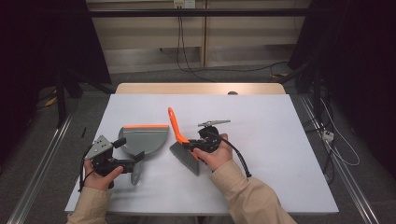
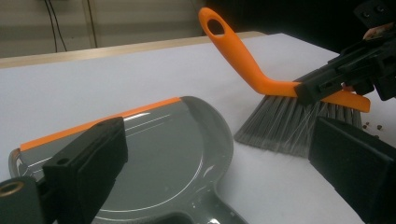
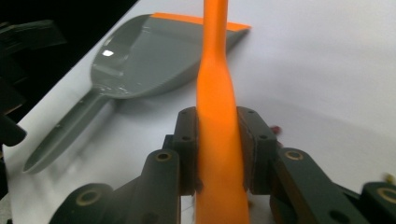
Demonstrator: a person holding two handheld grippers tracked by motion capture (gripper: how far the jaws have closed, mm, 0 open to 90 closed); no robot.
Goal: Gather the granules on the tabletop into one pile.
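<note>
Here we have the brush [image 1: 183, 144] just right of the frame's middle in the high view, bristles down on the white tabletop [image 1: 261, 140], its orange handle slanting up and to the left. Our right tongs [image 1: 200, 145] are clamped on that handle; in the right gripper view both pads squeeze the orange bar. The dustpan [image 1: 144, 139] lies flat just left of the brush, orange lip toward the top of the frame, handle toward our left hand. Our left tongs [image 1: 125, 151] sit at the pan's near end with jaws apart, gripping nothing that we can see. A few small crumbs [image 2: 373, 125] lie beyond the bristles at the right edge of the left gripper view. We judge the risks thus: the unheld pan may slide off when bristles push against it, and the smooth handle may twist between the pads, scattering crumbs.
</note>
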